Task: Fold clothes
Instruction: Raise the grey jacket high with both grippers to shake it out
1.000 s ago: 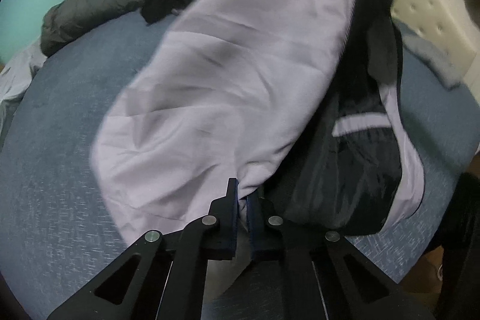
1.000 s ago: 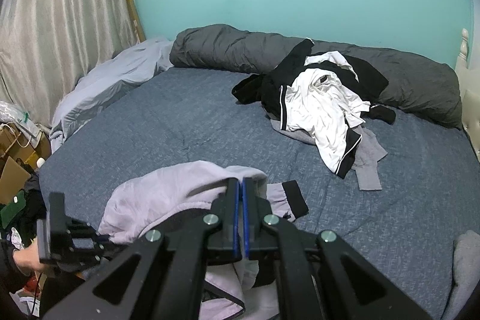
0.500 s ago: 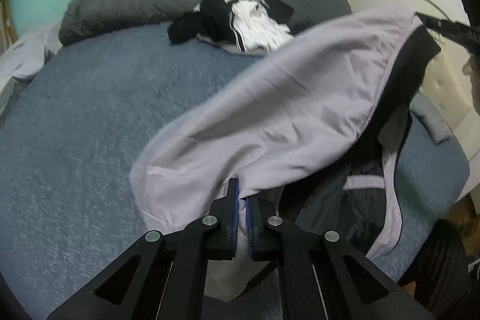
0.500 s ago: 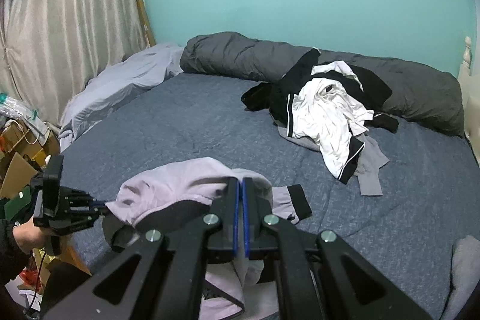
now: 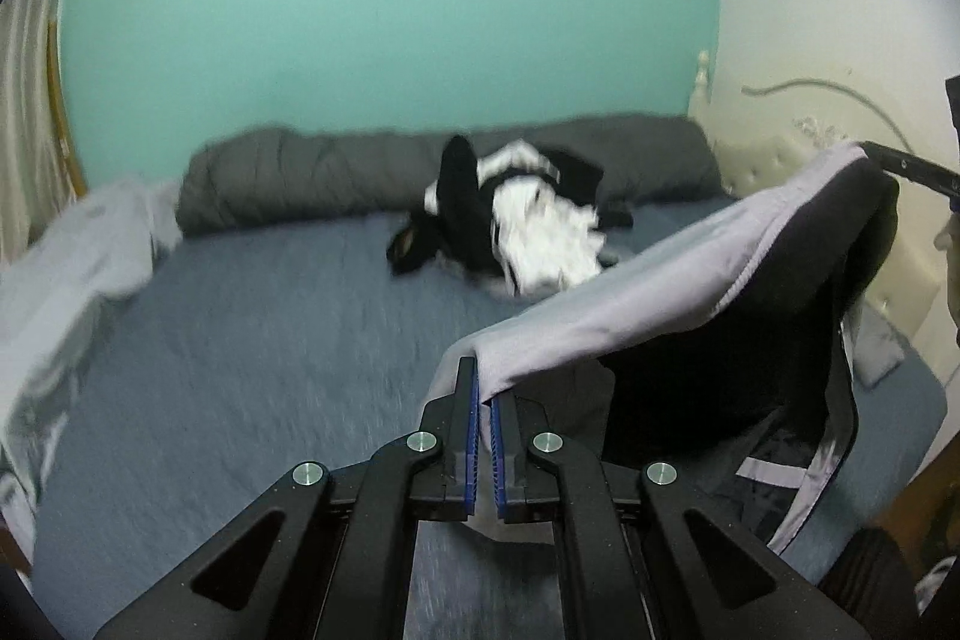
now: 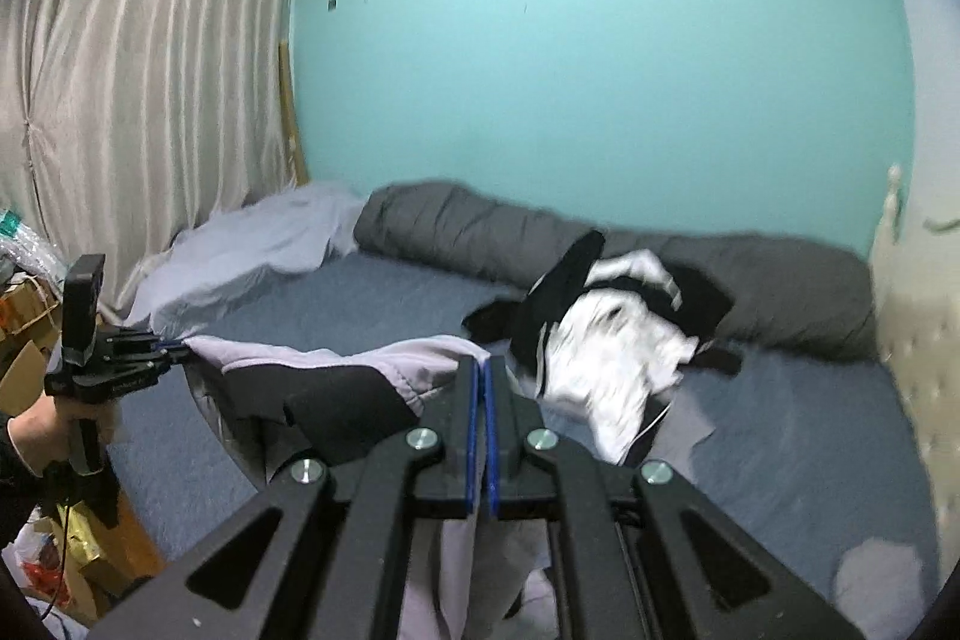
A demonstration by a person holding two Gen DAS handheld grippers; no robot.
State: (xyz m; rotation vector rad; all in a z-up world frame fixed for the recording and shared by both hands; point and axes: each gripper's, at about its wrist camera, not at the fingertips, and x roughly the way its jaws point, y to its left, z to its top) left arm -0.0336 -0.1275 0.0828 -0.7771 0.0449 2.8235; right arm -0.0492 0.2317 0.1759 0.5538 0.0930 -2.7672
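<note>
Lilac-and-black jacket (image 5: 660, 292): hanging stretched above the bed's (image 5: 270, 340) near edge, left gripper (image 5: 485, 400) and right gripper (image 6: 482, 388) each clamping one end; advisable keeping hem taut, level.

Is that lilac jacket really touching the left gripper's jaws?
Touching. The left wrist view shows the lilac jacket pinched between the left gripper jaws.

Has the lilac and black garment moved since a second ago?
Yes. The lilac and black garment has risen: it lay bunched on the blue bedspread, and now hangs stretched above it between the left gripper and right gripper.
</note>
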